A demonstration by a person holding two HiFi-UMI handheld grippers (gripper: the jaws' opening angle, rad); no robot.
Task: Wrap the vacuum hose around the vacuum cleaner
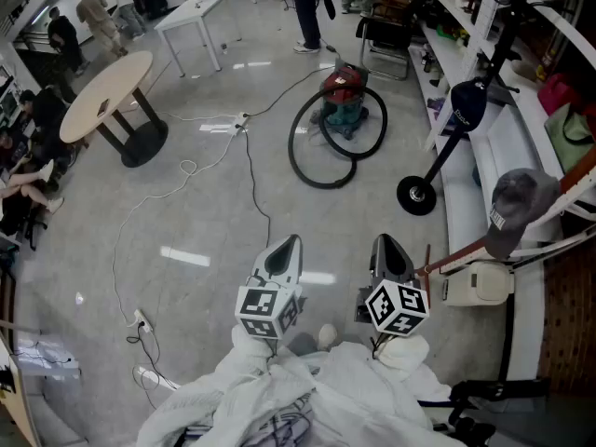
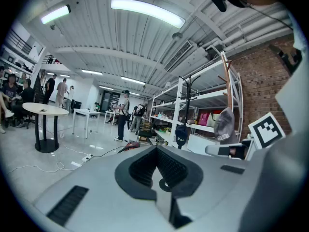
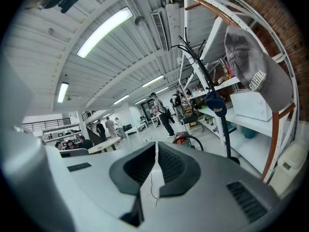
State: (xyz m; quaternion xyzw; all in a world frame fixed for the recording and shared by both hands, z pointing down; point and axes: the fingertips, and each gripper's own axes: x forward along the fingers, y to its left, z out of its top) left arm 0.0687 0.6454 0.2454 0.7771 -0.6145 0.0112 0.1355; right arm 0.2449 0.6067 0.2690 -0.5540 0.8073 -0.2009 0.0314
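Wrapping looks not yet begun: the vacuum hose [image 1: 291,149] lies in loose loops on the floor beside the red vacuum cleaner [image 1: 345,91], upper centre of the head view. The left claw [image 1: 290,242] and right claw [image 1: 386,243], both clenched and empty, hover near the bottom edge, well apart from it.

Head view steeply down, gripper views level, sharing vacuum cleaner [image 1: 345,96]

The left gripper [image 1: 294,240] and right gripper [image 1: 383,239] were alike: smooth pale-grey shells tapering to a narrow tip. Just behind each tip, black ribbed pads [image 2: 171,168] lined a dark scooped recess. At each gripper's rear sat a cube [image 1: 268,311] of black-and-white square markers. The person wore loose white sleeves [image 1: 279,385].
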